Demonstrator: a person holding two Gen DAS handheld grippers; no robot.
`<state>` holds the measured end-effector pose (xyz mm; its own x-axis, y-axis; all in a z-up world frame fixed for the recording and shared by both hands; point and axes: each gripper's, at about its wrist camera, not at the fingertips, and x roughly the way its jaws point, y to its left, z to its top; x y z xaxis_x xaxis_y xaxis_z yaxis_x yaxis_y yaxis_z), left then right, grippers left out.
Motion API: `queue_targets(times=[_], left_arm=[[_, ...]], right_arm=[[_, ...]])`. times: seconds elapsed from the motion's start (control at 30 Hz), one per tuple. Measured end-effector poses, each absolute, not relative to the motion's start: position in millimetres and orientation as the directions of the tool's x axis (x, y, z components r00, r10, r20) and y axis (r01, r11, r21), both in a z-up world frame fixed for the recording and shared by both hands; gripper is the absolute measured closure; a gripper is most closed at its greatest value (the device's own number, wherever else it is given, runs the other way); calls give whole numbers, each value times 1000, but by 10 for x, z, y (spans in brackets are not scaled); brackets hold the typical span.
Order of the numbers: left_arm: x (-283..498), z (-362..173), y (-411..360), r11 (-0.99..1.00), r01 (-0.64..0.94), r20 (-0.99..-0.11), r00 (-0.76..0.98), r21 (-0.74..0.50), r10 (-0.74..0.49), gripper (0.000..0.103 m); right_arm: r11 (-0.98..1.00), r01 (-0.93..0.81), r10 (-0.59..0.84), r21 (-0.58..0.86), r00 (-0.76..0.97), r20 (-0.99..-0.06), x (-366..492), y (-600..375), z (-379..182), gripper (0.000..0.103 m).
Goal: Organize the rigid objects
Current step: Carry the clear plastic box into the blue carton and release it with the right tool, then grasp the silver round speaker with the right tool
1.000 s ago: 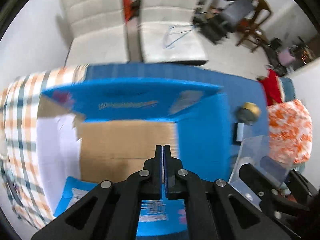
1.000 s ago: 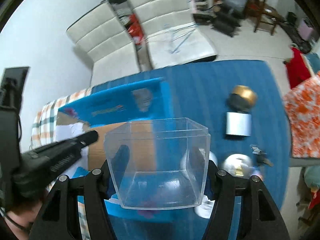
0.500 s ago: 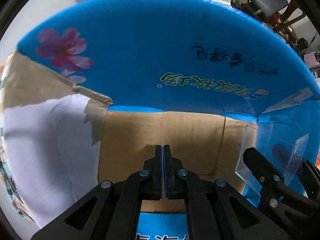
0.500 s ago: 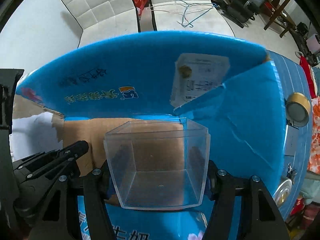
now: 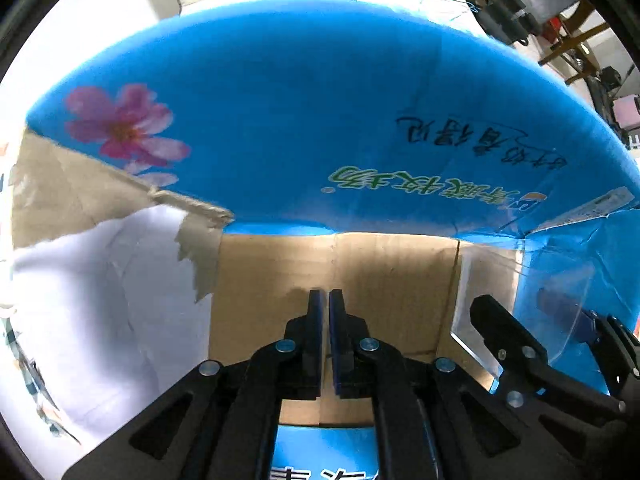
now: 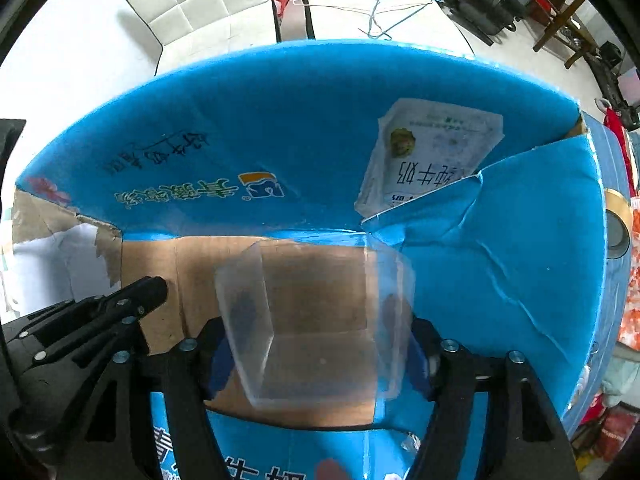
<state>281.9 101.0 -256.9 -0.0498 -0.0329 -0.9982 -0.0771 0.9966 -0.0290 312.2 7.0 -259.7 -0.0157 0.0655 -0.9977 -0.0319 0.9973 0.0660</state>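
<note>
Landmark: open blue cardboard box [image 6: 304, 152], brown floor bare.
Right hand-held gripper [image 6: 320, 344]: clamped on a clear plastic container [image 6: 316, 320], held low inside the box, toward its right wall.
Left hand-held gripper [image 5: 324, 344]: nearly closed, empty, over the box floor.
Progress: container not yet released; tape roll [image 6: 618, 220] outside the box, right.

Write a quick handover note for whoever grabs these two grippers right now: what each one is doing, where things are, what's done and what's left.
Left gripper: fingers nearly together, holding nothing, poised over the blue cardboard box.
Right gripper: clamped on the clear plastic container, held over the box's brown floor, toward its right side.
Done: the container is carried to the box.
Left: lower it, release, then probably fetch the gold tape roll outside the box's right wall.
</note>
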Motion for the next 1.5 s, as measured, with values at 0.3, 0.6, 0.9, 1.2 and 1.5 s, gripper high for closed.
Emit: queue_targets(times=[0.3,0.6,0.9,1.2,1.5], left_arm=[[2662,-2235,1135,991,-134,-1000,11,3,5,28],[2389,-1888,1369,984,-167,-996,80,-58,-45,5],[2053,-1341,1120,988,-125,-980,188,-94,-69,5],[1955,-1033,-94,990,66,-965,223,-127,-139,5],[2064,-1736,-976,982,160,-981,179,104,75,5]], right_arm=[[997,-42,70,69,21,-997,3015,-62,-2330,13],[993,-54,110,105,95,-989,2673,-177,-1869,5],[983,-47,183,177,177,-967,2182,-447,-1191,5],[995,69,60,79,238,-969,1865,-1722,-808,5],[979,195,52,68,85,-995,1966,-2303,-1941,8]])
